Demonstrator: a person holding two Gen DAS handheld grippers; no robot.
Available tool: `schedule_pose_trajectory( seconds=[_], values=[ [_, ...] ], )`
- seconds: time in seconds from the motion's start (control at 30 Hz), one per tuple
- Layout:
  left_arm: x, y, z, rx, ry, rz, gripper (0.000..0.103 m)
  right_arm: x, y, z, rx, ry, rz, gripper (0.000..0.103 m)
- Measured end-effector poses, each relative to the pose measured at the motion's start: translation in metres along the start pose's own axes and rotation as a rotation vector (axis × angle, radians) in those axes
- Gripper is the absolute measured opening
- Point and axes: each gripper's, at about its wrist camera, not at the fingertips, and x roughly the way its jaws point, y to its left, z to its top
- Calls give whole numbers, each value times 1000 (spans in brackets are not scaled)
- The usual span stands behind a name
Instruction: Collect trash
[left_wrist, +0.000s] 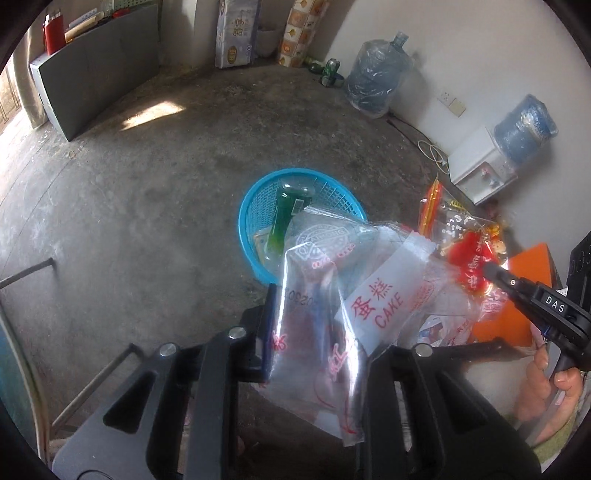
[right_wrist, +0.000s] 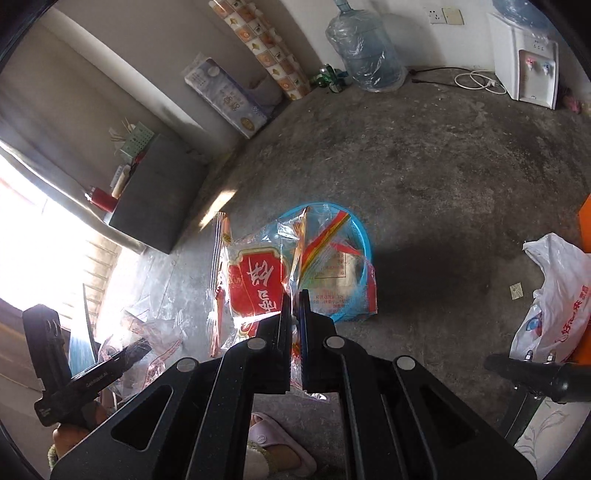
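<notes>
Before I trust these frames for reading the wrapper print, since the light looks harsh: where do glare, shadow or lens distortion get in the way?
Left wrist view: glare streaks across the clear cake wrapper, a sun patch on the floor, walls bowed by the fisheye. Right wrist view: the window blows out white, washing the red wrapper's lower edge; a dark shadow lies right of the blue basket.

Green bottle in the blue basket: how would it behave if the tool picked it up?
The green bottle looks like thin clear plastic, so probably light and somewhat squashy. Its round, smooth body may slip between pads. It leans against the blue basket wall, so it would likely roll if nudged.
</notes>
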Motion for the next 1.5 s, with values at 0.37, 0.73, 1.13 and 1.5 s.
schedule_pose_trajectory(
  seconds=[0.37,0.73,1.13,1.5],
  values=[
    [146,8,41,-58,232,46,18,111,-23,33,-32,82,-234,4],
    [201,16,70,-44,209,88,55,217,-13,34,-137,133,-389,24],
    [133,34,85,-207,-8,-98,71,204,-23,39,-52,19,-356,52],
    [-2,-2,69,-91,-153,-165,80,150,-31,17,-45,57,-133,48]
  ],
)
